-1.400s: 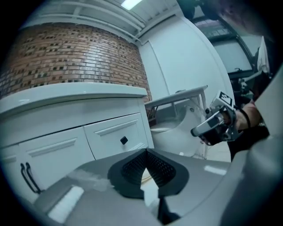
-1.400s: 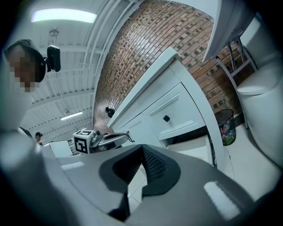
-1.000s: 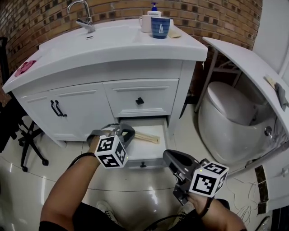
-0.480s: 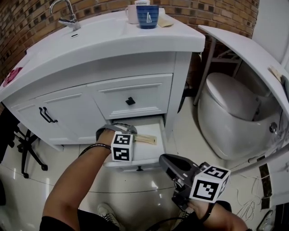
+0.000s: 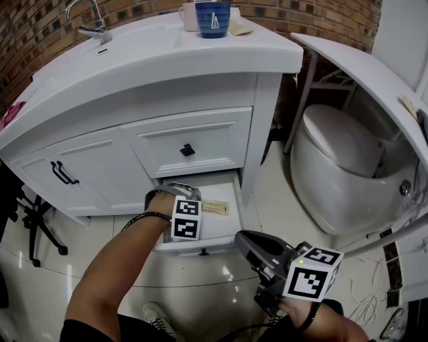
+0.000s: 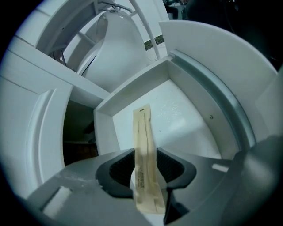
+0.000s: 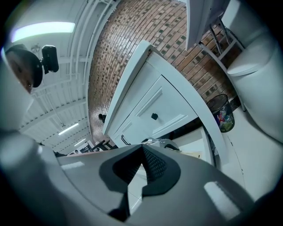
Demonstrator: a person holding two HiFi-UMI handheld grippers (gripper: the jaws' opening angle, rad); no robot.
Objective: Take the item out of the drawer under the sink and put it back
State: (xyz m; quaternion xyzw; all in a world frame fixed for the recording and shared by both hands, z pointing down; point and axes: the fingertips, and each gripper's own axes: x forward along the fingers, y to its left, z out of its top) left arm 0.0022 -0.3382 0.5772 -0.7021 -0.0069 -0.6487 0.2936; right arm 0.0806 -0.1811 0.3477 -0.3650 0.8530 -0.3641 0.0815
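Note:
The item is a long tan paper sleeve (image 5: 215,208) lying in the open bottom drawer (image 5: 224,226) of the white sink cabinet. In the left gripper view the sleeve (image 6: 143,141) runs between my left gripper's (image 6: 145,167) dark pads, down to the white drawer floor (image 6: 177,119). Those jaws are opening, with slim gaps showing beside the sleeve. In the head view my left gripper (image 5: 194,198) reaches into the drawer from the left. My right gripper (image 5: 242,239) hangs over the floor in front of the drawer, shut and empty, its pads (image 7: 152,165) meeting at the tip.
Above the open drawer is a shut drawer with a black knob (image 5: 188,150), and cabinet doors with black handles (image 5: 60,174) stand to its left. A white toilet (image 5: 334,160) stands right. A blue cup (image 5: 212,17) and faucet (image 5: 90,23) sit on the counter. An office chair (image 5: 27,224) is at far left.
My left gripper has gone from above the drawer's front down into the drawer, with the sleeve coming to lie on the floor. The right gripper has barely moved.

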